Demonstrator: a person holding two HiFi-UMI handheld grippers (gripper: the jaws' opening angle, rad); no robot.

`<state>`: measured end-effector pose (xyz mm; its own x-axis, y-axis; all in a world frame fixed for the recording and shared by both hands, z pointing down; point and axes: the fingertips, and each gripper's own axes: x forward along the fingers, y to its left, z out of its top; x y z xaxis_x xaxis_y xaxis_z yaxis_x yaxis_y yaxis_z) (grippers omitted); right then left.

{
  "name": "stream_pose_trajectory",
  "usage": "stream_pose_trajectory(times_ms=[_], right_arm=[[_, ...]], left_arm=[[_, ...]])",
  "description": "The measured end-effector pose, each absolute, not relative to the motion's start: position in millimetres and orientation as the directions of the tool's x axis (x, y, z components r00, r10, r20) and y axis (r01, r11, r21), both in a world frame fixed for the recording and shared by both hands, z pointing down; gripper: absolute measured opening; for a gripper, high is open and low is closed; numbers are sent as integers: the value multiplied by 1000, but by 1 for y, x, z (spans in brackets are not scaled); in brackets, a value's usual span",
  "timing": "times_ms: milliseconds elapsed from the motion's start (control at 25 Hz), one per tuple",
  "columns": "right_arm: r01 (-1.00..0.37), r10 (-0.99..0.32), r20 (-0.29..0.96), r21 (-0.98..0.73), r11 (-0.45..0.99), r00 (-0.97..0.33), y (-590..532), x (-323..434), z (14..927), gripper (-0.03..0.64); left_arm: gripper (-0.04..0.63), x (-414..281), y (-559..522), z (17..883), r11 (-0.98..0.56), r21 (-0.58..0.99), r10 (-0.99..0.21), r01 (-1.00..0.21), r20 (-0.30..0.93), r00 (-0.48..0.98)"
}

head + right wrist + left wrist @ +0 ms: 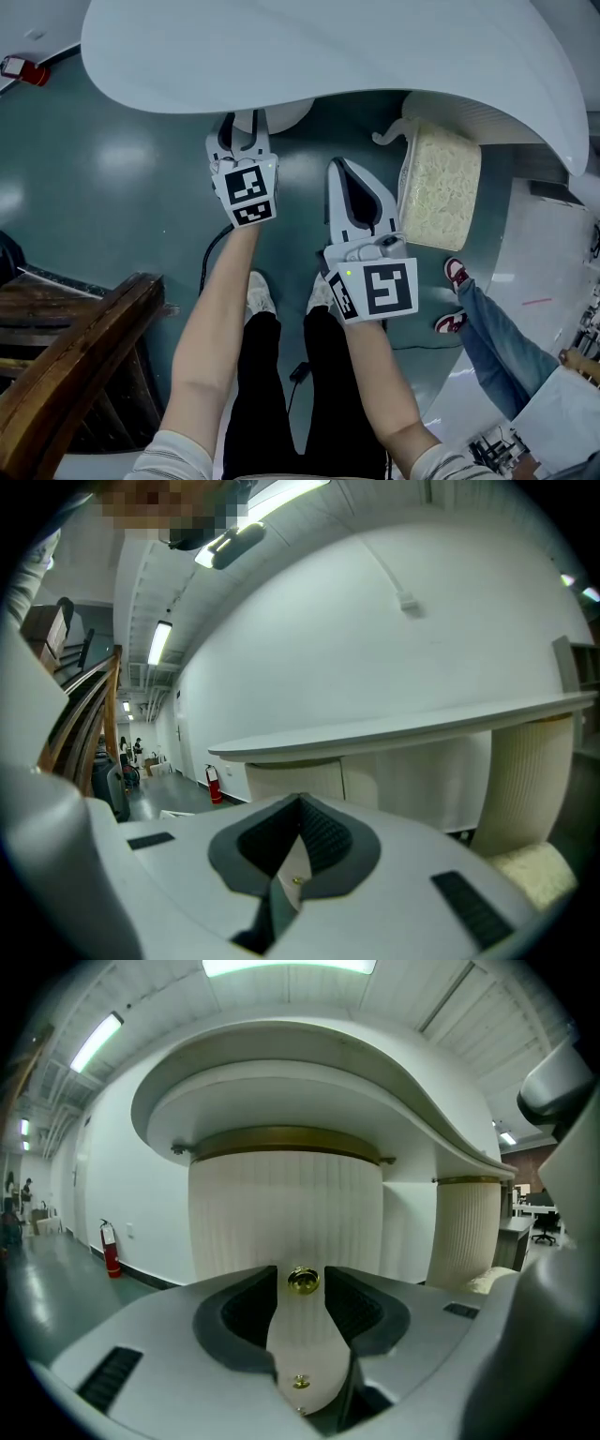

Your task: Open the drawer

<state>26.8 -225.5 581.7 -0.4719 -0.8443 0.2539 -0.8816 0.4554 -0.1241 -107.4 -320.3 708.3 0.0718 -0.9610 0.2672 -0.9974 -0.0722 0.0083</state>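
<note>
A ribbed cream drum (281, 1208) under the white curved desk top (309, 47) carries a round brass knob (303, 1281), with a smaller brass knob (301, 1382) lower down. My left gripper (246, 127) points at the drum, its tips partly under the desk edge. In the left gripper view its jaws stand wide, and the upper knob shows in the gap between the fingertips (258, 1283) with bare drum on either side of it. My right gripper (339, 167) hangs back to the right, empty, its jaws meeting at the tips (300, 801).
A cream textured block (439, 186) and a second ribbed column (466, 1232) stand to the right. A wooden stair rail (75, 366) fills the lower left. Another person's legs and red shoes (457, 272) are at the right. A red fire extinguisher (111, 1246) stands by the far wall.
</note>
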Motion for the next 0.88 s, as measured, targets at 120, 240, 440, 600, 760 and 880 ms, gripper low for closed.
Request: stream_pose_trajectory(times_ms=[120, 240, 440, 600, 760, 880], right_arm=[[-884, -848, 251, -118, 452, -467, -228, 28, 581, 14], [-886, -849, 254, -115, 449, -463, -229, 27, 581, 14], [-886, -848, 256, -112, 450, -464, -231, 26, 580, 13], [-886, -845, 268, -111, 450, -463, -229, 24, 584, 14], [-887, -845, 271, -107, 450, -461, -227, 23, 586, 14], [-890, -848, 271, -114, 441, -455, -226, 26, 587, 14]], left_arm=[[149, -111, -324, 708, -68, 26, -963, -997, 259, 73], [147, -112, -326, 709, -74, 32, -962, -997, 263, 80], [97, -106, -330, 710, -97, 46, -956, -994, 274, 106], [98, -105, -330, 712, -113, -5, -955, -994, 276, 107], [98, -109, -330, 711, -95, 3, -954, -995, 286, 92], [98, -108, -329, 710, -86, 21, -952, -996, 294, 89]])
